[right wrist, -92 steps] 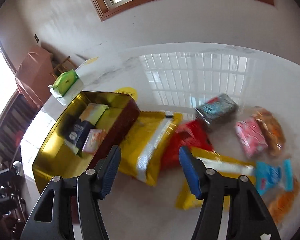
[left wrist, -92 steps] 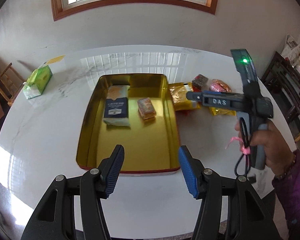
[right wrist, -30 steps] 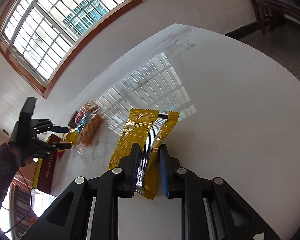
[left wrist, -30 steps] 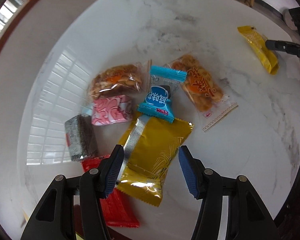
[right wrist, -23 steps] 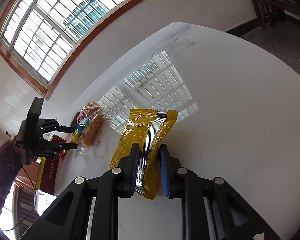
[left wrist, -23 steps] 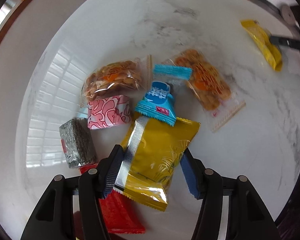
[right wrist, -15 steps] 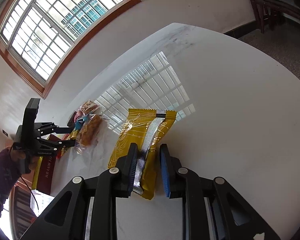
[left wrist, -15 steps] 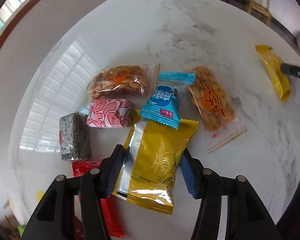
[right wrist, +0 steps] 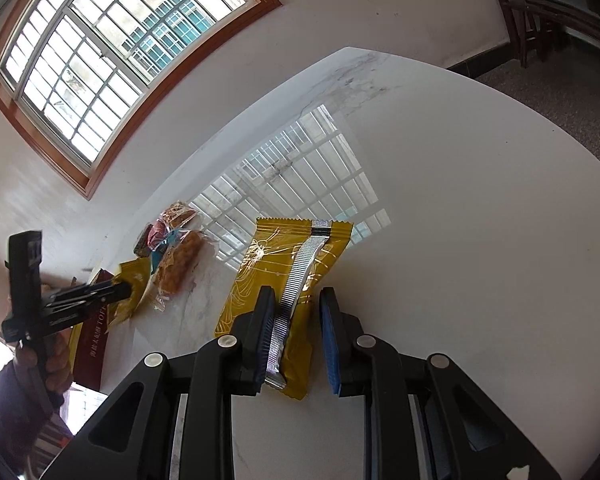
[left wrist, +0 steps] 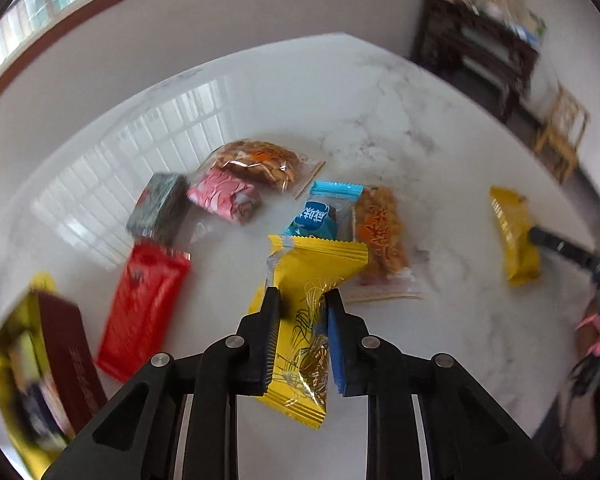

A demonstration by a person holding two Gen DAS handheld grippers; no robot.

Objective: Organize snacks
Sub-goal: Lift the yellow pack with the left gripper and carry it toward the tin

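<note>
My left gripper [left wrist: 300, 300] has its jaws closing on a yellow packet [left wrist: 316, 264], which is crumpled between the pads and raised off the white marble table [left wrist: 440, 128]. Under it lie a red packet [left wrist: 144, 304], a dark block [left wrist: 160, 208], a pink packet [left wrist: 224, 196], a brown snack bag [left wrist: 256, 160], a blue packet [left wrist: 316, 216] and an orange cracker bag [left wrist: 380, 236]. The gold tin [left wrist: 72, 352] is blurred at lower left. My right gripper [right wrist: 294, 300] is shut on the near end of a second yellow packet [right wrist: 284, 256], which rests on the table.
In the right wrist view the left gripper [right wrist: 126, 290] and the hand holding it are at far left, beside the tin's dark red wall [right wrist: 94, 356]. Dark wooden furniture [left wrist: 472, 52] and a chair [left wrist: 560, 132] stand beyond the table's far edge.
The left gripper shut on the yellow packet, lifted it off the pile and rolled, so the tin came into view at left. The right gripper and its packet stayed still.
</note>
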